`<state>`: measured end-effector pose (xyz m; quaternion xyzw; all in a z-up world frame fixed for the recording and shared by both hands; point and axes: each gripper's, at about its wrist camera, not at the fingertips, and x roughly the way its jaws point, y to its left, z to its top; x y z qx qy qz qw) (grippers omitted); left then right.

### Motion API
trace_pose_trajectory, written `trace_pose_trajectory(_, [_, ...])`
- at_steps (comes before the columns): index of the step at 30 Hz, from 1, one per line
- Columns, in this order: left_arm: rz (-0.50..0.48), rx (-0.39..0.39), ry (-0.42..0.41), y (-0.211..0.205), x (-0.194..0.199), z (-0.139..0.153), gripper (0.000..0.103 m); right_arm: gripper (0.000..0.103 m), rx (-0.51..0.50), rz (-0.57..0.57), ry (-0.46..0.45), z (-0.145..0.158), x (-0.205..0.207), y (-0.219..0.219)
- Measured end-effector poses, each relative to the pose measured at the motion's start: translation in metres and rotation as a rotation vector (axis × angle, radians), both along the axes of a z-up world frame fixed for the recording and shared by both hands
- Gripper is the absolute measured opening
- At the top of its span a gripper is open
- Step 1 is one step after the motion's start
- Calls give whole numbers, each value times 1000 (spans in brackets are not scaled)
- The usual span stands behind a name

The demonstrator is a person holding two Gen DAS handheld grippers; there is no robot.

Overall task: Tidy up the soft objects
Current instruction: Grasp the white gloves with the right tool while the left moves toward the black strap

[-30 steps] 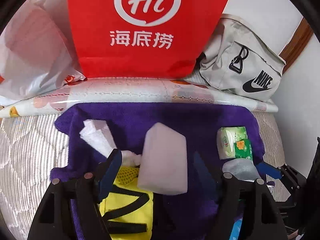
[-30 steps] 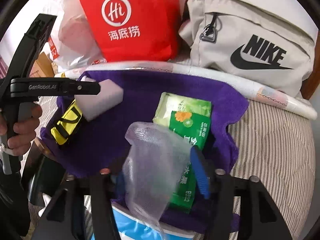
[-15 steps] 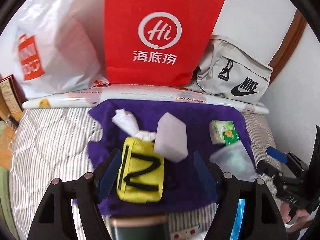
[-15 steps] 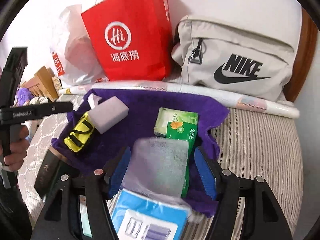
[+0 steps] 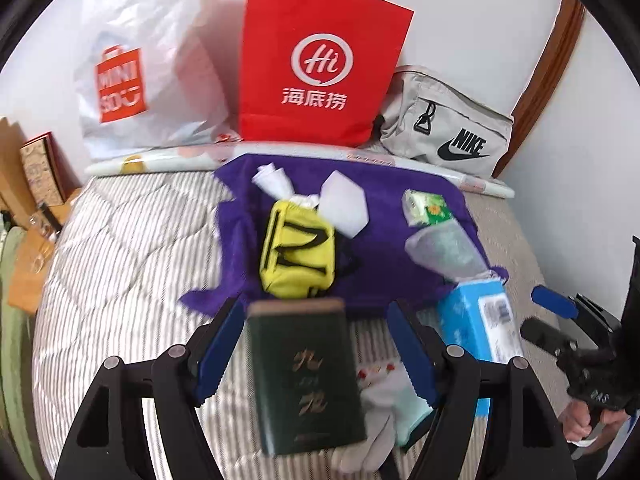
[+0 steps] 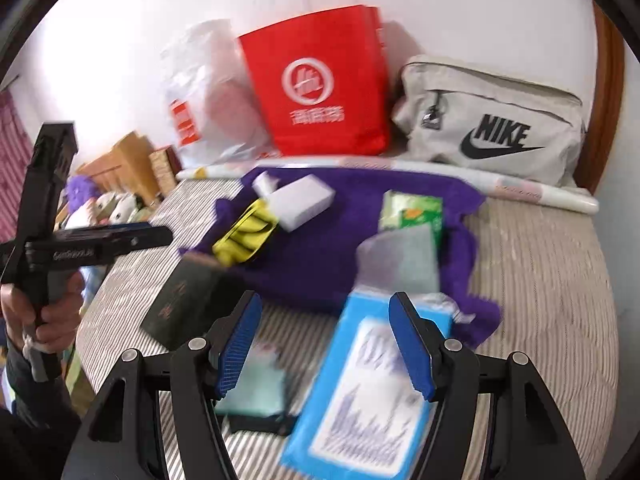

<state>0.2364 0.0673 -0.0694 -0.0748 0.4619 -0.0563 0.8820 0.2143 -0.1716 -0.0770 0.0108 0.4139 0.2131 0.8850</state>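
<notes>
Both grippers hang with jaws apart, holding nothing: the left gripper point(image 5: 316, 344) above a dark green box point(image 5: 306, 376), the right gripper point(image 6: 324, 340) above a blue pack point(image 6: 368, 392). At 12 o'clock the yellow pouch point(image 5: 298, 256) and white sponge point(image 5: 344, 208) lie on the purple towel point(image 5: 384, 264). Grabbing a hard box would be a mistake (blur hides details, maybe). The striped bed point(image 5: 132, 264) meets a white wall point(image 5: 472, 20).

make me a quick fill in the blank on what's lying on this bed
The yellow fabric pouch with black straps lies on a ____ towel. The grey bag by the wall reads ____. The tall paper bag is ____. Neither set of tongs holds ____.

Missing: purple; NIKE; red; anything
</notes>
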Motion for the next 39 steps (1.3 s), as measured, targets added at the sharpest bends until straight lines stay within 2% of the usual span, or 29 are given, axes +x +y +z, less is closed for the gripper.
trace_pose_trajectory(4, [24,-2,2,13,-21,-7,72,66,18,59,28,-11,-22,19])
trace_pose_trajectory(8, [39,-44,17,30,-36,-16,72,66,-15,135,53,-27,-36,47])
trace_pose_trajectory(13, [72,-50,12,50,-49,-24,72,66,-53,230,70,-45,-37,80])
trace_pose_trajectory(18, [89,-48,-4,66,-57,-30,73,66,-147,256,108,-69,-25,103])
trace_pose_trajectory(22, [94,-63,15,75,-57,-41,73,66,-222,263,98,-83,-20,113])
trace_pose_trajectory(29, [99,-95,39,81,-57,-53,73,66,-266,252,108,-101,-19,115])
trace_pose_trajectory(30, [102,-96,41,82,-58,-54,73,63,-266,247,97,-101,-21,113])
trace_pose_trajectory(32, [103,-95,45,82,-59,-55,73,43,-275,236,74,-101,-24,110])
trace_pose_trajectory(33, [106,-95,46,82,-60,-55,73,27,-269,238,76,-101,-24,108])
trace_pose_trajectory(34, [107,-97,47,82,-62,-55,73,18,-261,240,79,-100,-25,106])
trace_pose_trajectory(36, [109,-101,50,82,-64,-55,73,12,-243,235,77,-96,-27,101])
trace_pose_trajectory(39, [106,-99,48,79,-70,-53,73,11,-200,223,59,-85,-34,94])
